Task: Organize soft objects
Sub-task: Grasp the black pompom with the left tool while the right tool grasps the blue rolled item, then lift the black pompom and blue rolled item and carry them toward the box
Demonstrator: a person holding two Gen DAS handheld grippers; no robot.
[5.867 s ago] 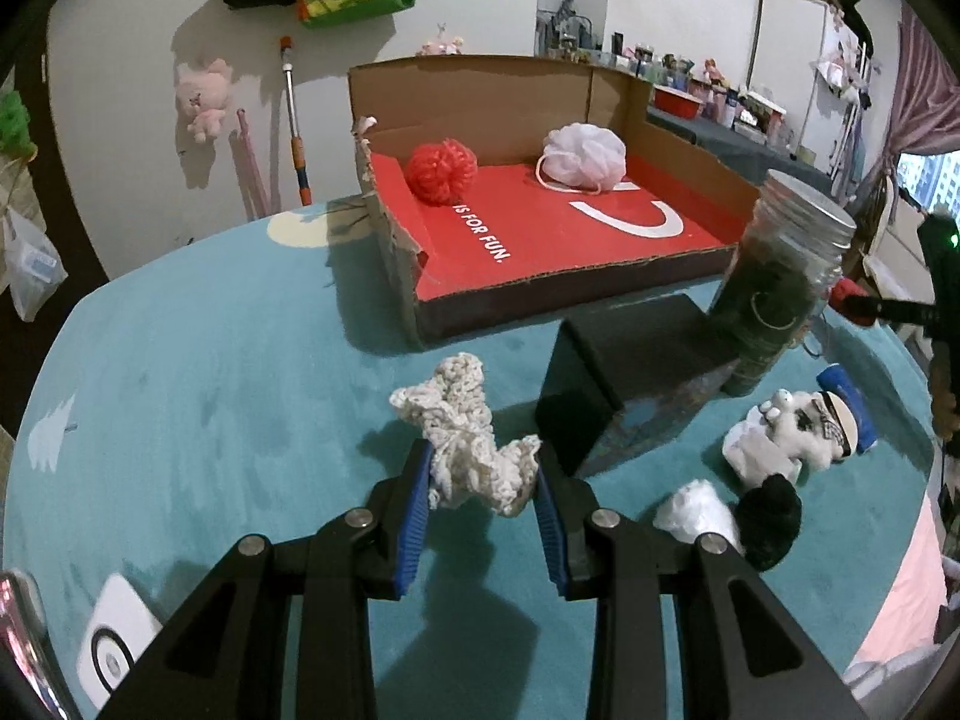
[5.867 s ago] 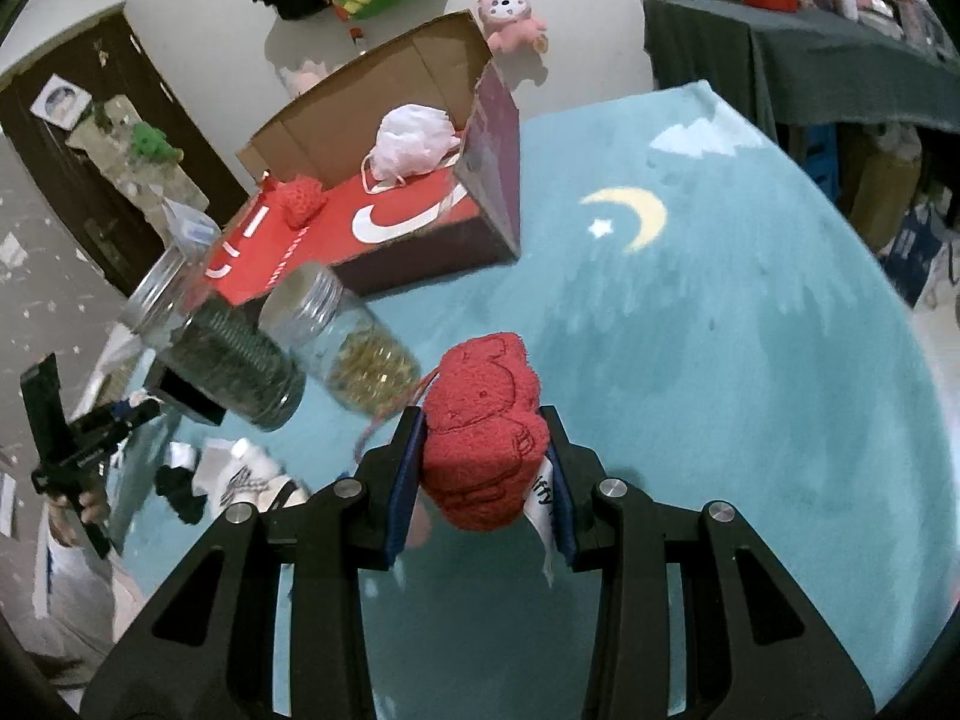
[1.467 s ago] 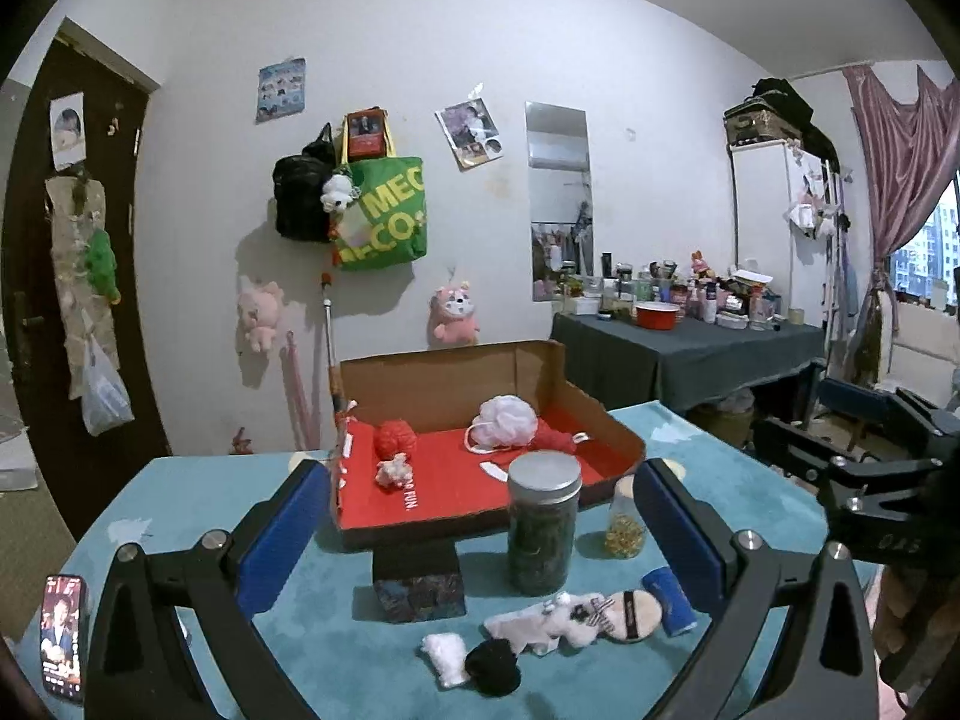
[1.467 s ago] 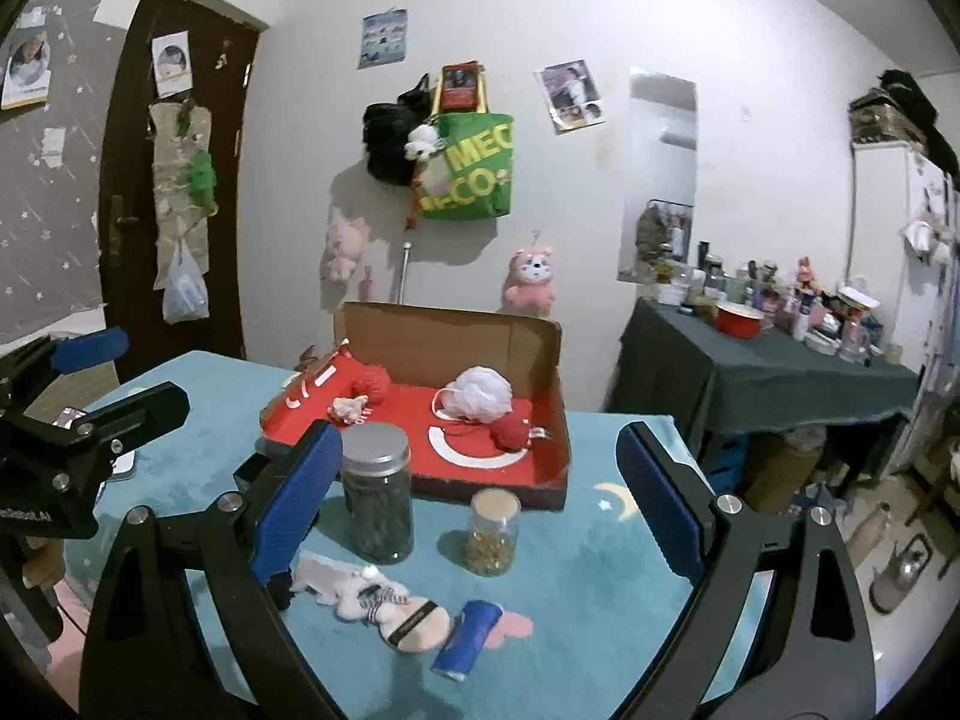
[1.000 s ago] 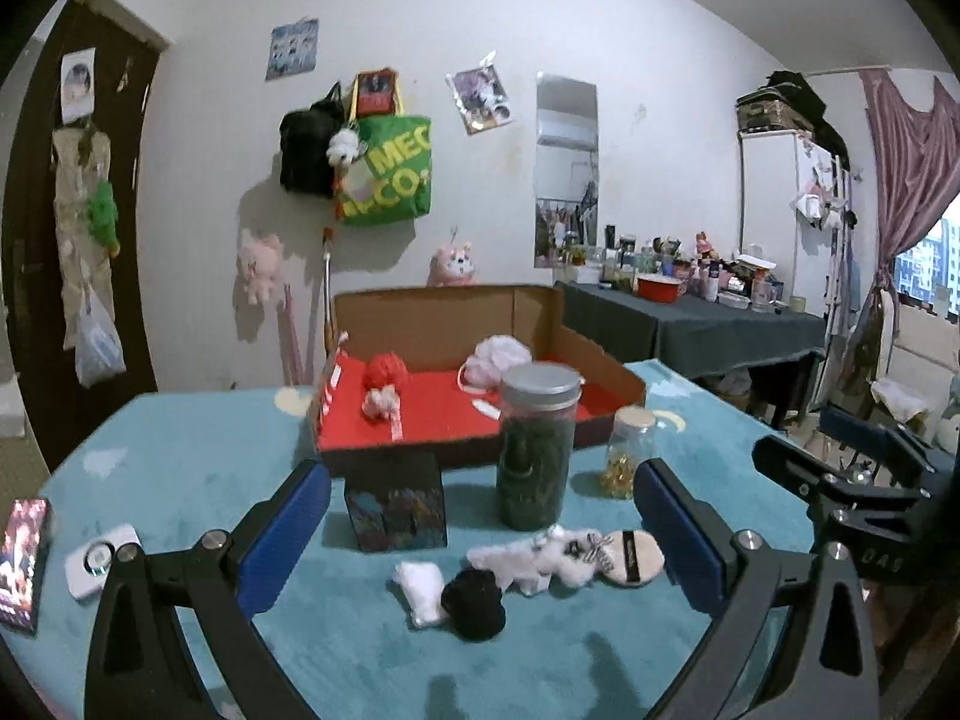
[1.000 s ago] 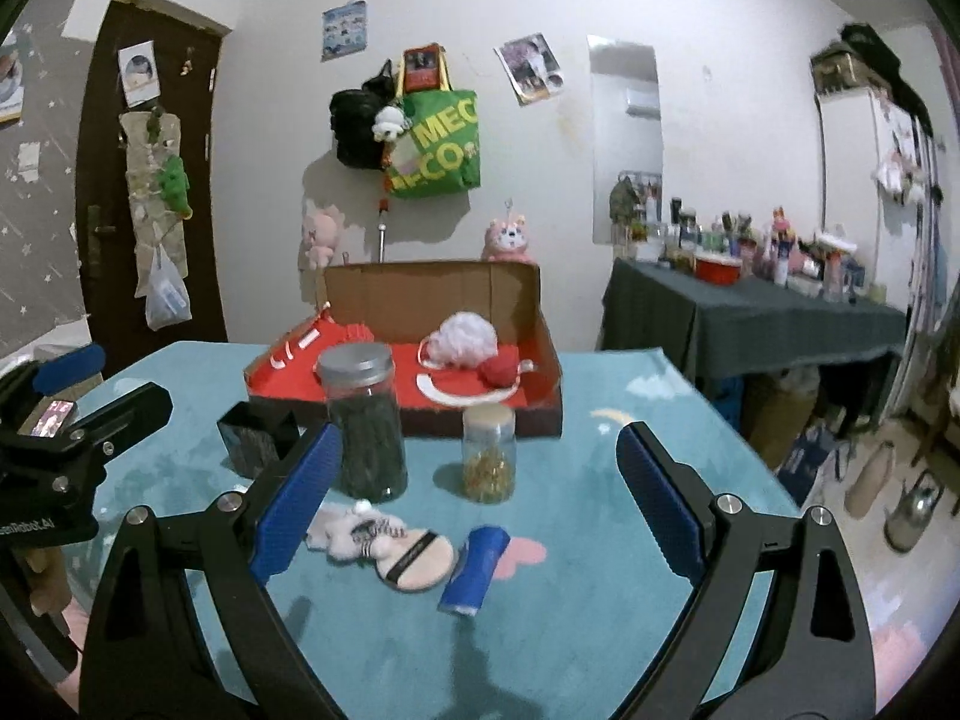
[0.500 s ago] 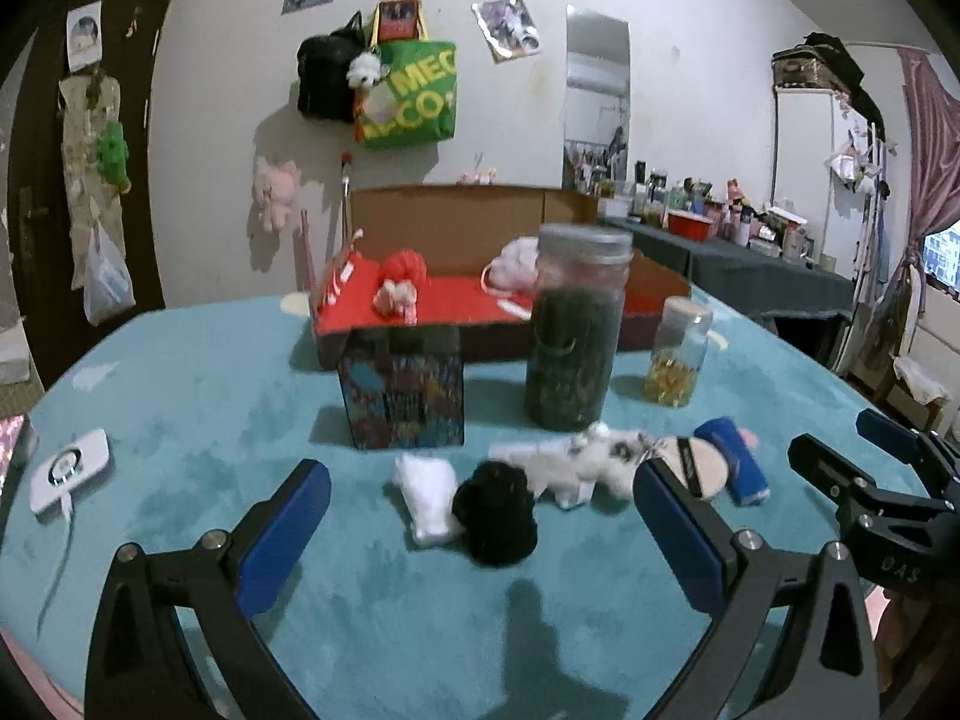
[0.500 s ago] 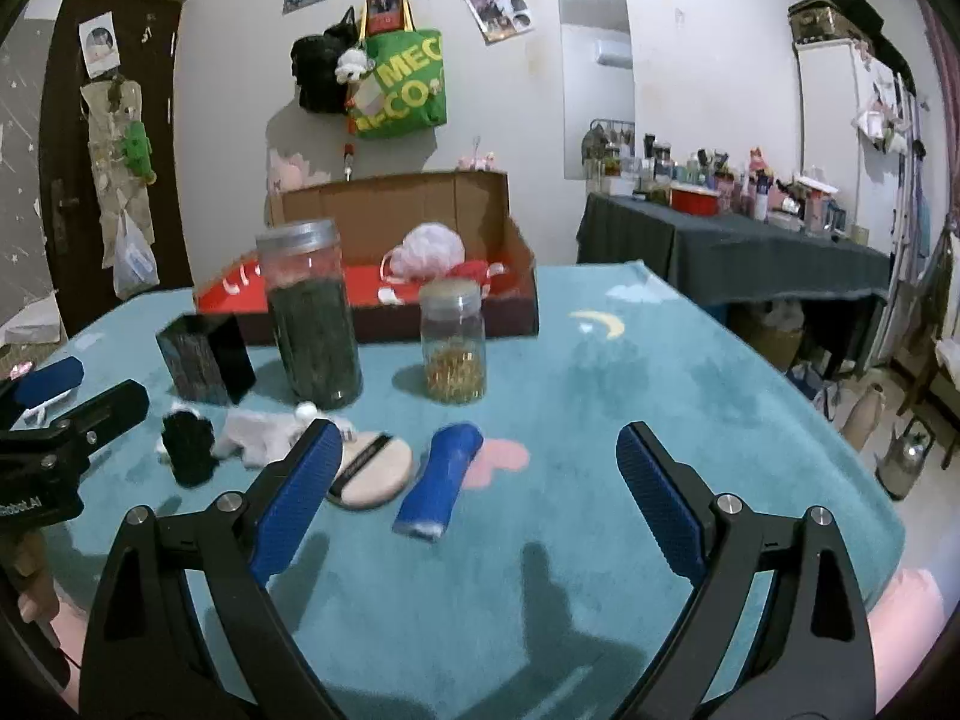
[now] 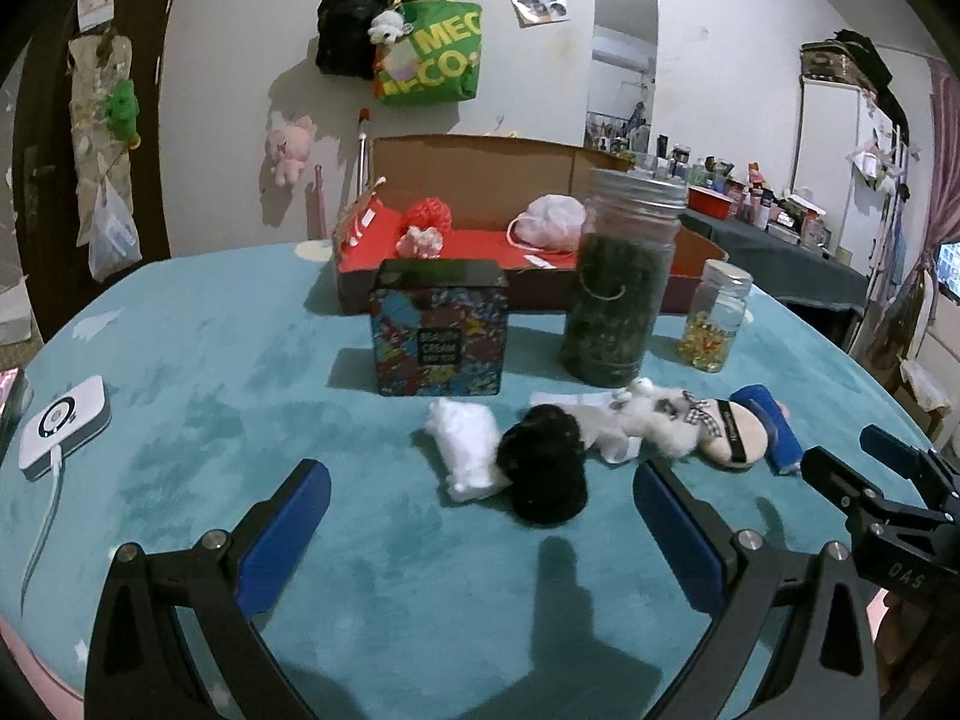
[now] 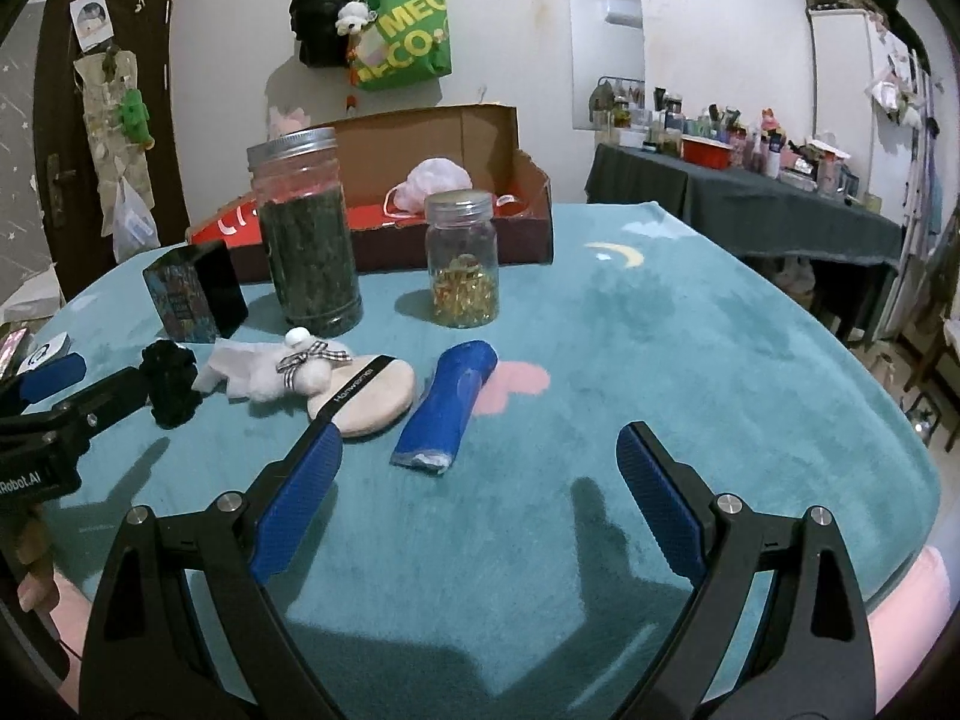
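Observation:
My left gripper (image 9: 480,516) is open and empty, low over the teal table, just in front of a black pompom (image 9: 543,471) and a white soft piece (image 9: 465,444). My right gripper (image 10: 480,474) is open and empty, in front of a blue roll (image 10: 447,411) and a beige powder puff (image 10: 369,396). A white plush with a checked bow (image 10: 282,369) lies between them. The red-lined cardboard box (image 9: 600,168) at the back holds a red knit ball (image 9: 426,216), a cream knit piece (image 9: 420,240) and a white mesh pouf (image 9: 552,216).
A tall jar of dark leaves (image 9: 621,294), a small jar of yellow capsules (image 9: 714,324) and a patterned black cube box (image 9: 441,327) stand before the cardboard box. A white power bank (image 9: 63,423) lies at the left. A dark-clothed table (image 10: 744,198) stands at the right.
Both grippers have come down and closer to the soft objects on the table. Earlier they dropped the cream knit piece and the red plush into the box and opened.

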